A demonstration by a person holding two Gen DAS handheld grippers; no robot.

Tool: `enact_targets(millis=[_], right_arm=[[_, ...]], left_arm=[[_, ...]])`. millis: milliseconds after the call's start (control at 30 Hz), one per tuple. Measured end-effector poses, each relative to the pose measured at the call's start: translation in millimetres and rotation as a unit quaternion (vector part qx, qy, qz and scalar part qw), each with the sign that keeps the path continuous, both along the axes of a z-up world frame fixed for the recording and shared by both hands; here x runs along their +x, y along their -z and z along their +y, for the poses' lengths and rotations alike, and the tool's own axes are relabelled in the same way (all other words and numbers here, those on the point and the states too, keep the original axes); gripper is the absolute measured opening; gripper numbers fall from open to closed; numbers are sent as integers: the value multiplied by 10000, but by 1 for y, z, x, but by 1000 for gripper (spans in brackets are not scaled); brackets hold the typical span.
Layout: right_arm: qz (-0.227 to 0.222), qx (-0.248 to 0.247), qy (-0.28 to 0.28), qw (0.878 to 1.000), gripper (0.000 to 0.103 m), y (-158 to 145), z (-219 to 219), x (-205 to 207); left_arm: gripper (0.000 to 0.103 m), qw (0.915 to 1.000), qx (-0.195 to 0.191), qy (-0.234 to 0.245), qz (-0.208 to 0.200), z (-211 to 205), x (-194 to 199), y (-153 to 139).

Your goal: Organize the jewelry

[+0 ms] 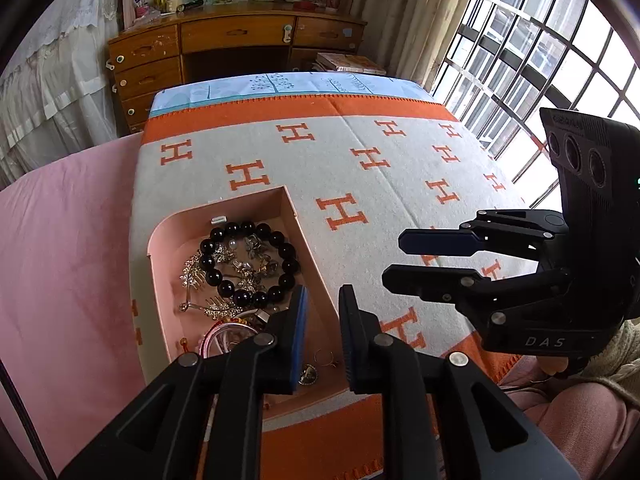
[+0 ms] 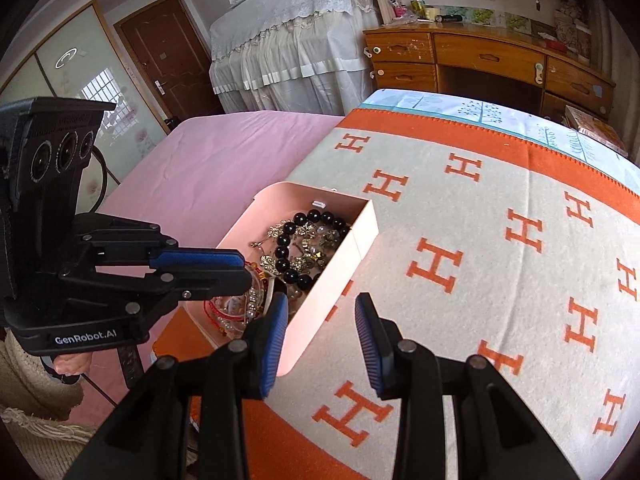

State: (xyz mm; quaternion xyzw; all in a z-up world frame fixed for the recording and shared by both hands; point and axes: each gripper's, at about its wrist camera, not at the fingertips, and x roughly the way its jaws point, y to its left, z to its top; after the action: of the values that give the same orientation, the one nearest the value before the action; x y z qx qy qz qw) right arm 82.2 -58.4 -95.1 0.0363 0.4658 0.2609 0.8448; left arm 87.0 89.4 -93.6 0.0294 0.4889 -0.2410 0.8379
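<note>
Pink jewelry box (image 1: 302, 236) sits on the H-patterned blanket (image 1: 400, 168), black bead bracelet (image 1: 248, 266) coiled inside among gold hairpins (image 1: 192, 272). Left gripper (image 1: 323, 328) hangs over the box's near corner, jaws slightly parted, empty. Right gripper (image 2: 320, 340), at the box's three o'clock, gapes wider, holding nothing.

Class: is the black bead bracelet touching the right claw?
Apart. The left wrist view shows the bracelet in the pink box, the right claw over the blanket.

A bed (image 1: 72, 248) carries an orange-and-grey H-patterned blanket (image 1: 360, 168), with a pink jewelry box (image 2: 340, 264) on it.
</note>
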Motion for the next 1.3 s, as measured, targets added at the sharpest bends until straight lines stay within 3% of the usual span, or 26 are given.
enact_targets(millis=[100,300,367,400,533,633,767,933,1000,1067,1200,1300], right_arm=[[-34,2,118,9999,35,-2,-8,-3],[-240,-83,333,9991,35,-12,-18,-16],[-318,-112,400,9986,35,-19,-21,-21],[-353,-138,440,9983,35,-23,-22,-24],[-497,-255,643,9964,35,-43,-29,-35],[-466,-297,889,9945,35,-56,-35,-40],[-274,-554,1403,9882,37,-67,-44,-40],[-187,-243,1777,9836,40,-81,-59,-49],[-400,-236,1962,9795,56,-89,-60,-59],[-651,-246,2115,9749,63,-95,-59,-70],[-1157,-475,2431,9619,66,-105,-55,-87],[-1285,-471,2601,9558,67,-107,-60,-91]], left_arm=[[16,10000,-36,-15,3,-1,-2,-1],[28,9998,-50,-96,-144,0,-10,-13],[59,9996,-7,-138,-253,-1,-14,-20],[66,9992,29,-161,-375,-1,-18,-24],[74,9972,153,-156,-713,-6,-32,-45],[92,9961,162,-250,-825,-10,-41,-61],[102,9896,346,-517,-1296,-18,-55,-83],[102,9775,406,-1095,-1755,-26,-69,-102],[102,9762,433,-1216,-1745,-30,-71,-103],[102,9764,439,-1291,-1677,-34,-73,-102],[102,9702,380,-1605,-1777,-35,-76,-102],[102,9691,317,-1763,-1698,-34,-75,-100]])
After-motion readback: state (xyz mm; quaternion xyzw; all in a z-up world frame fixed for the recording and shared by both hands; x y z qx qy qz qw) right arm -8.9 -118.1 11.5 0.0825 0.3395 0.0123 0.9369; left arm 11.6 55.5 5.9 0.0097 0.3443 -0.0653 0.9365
